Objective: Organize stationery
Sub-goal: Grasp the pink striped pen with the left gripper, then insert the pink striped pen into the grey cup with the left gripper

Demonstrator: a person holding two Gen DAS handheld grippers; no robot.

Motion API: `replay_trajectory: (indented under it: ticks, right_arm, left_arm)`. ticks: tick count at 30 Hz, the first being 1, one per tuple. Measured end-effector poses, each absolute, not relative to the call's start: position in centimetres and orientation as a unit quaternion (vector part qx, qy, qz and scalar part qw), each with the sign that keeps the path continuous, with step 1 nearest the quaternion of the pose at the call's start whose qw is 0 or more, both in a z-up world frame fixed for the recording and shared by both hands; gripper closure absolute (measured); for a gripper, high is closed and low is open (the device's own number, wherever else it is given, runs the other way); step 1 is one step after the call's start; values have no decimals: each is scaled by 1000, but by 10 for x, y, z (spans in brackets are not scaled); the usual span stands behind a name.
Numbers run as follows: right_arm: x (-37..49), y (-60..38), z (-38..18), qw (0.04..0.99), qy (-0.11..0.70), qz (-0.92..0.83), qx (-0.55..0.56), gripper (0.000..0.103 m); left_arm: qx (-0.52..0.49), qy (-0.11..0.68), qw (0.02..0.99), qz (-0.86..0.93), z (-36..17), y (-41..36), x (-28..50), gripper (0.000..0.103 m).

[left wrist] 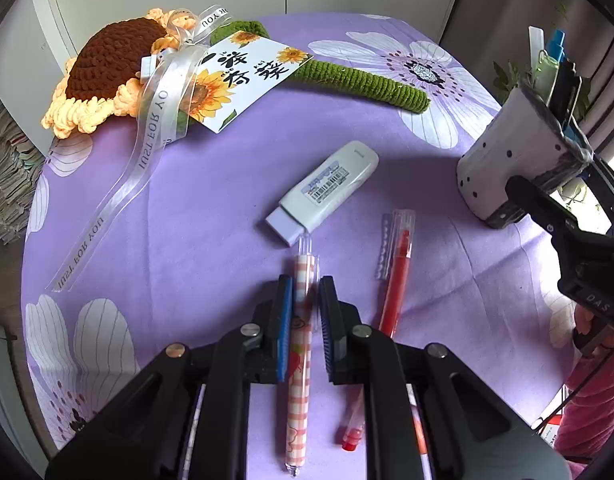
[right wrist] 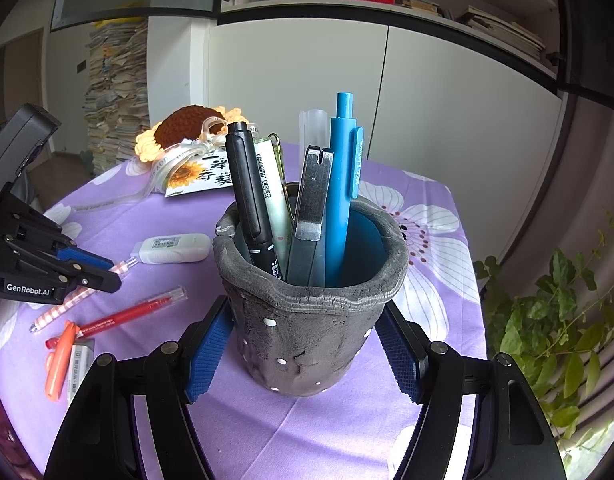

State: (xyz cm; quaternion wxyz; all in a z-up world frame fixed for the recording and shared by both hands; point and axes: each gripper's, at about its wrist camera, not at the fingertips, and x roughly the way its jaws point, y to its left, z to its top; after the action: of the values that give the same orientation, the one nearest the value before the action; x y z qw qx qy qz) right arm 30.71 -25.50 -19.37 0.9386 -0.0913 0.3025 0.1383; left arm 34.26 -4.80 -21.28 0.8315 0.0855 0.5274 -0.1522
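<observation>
The left hand-held gripper [left wrist: 306, 312] is closed on the pink checked pen [left wrist: 301, 360], its blue pads pinching the barrel toward the clear capped end, while the pen lies flat on the purple flowered tabletop [left wrist: 187, 208]. The right hand-held gripper [right wrist: 307, 356] clamps the grey pen pot [right wrist: 307, 320] by its lower wall; the pot already holds a black pen [right wrist: 251, 200], a blue pen [right wrist: 341, 184] and a few other items. Taking the pot as landmark, the checked pen lies well to its left, the red pen [left wrist: 395, 280] lies between the two and alongside the checked pen, and the white correction tape [left wrist: 327, 188] sits just beyond the checked pen's capped end, nearly touching it. The risk seems to lie in the lift: gripped off-centre, the long tail of the pen may swing or pivot in the pads, and a slip would drop it back onto the red pen or nudge the correction tape. The pot is crowded too, so a tilted pen could catch on the rim or on the standing pens rather than slide in, and any push there could twist the pot in the right gripper's hold or tip it
</observation>
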Motion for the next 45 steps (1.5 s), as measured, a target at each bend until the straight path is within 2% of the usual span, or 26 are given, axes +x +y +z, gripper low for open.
replay_trajectory:
  ticks: [10, 13, 15, 18, 31, 45]
  right_arm:
    - [307, -255, -194, 939, 303, 138, -91, 31]
    - [307, -255, -194, 939, 302, 138, -91, 31]
    - [307, -255, -194, 939, 302, 138, -92, 31]
    - [307, -255, -194, 939, 302, 138, -91, 31]
    - [307, -255, -194, 939, 302, 138, -92, 31]
    - [307, -256, -194, 939, 302, 138, -90, 31]
  left_arm:
    - [79, 532, 829, -155, -213, -54, 350, 86]
    - [91, 526, 831, -155, -215, -58, 350, 86]
    - [97, 522, 833, -154, -215, -58, 349, 92]
    - [70, 527, 830, -167, -211, -52, 347, 92]
    - [61, 417, 883, -207, -114, -54, 307, 95]
    - [45, 293, 906, -303, -7, -115, 292, 95]
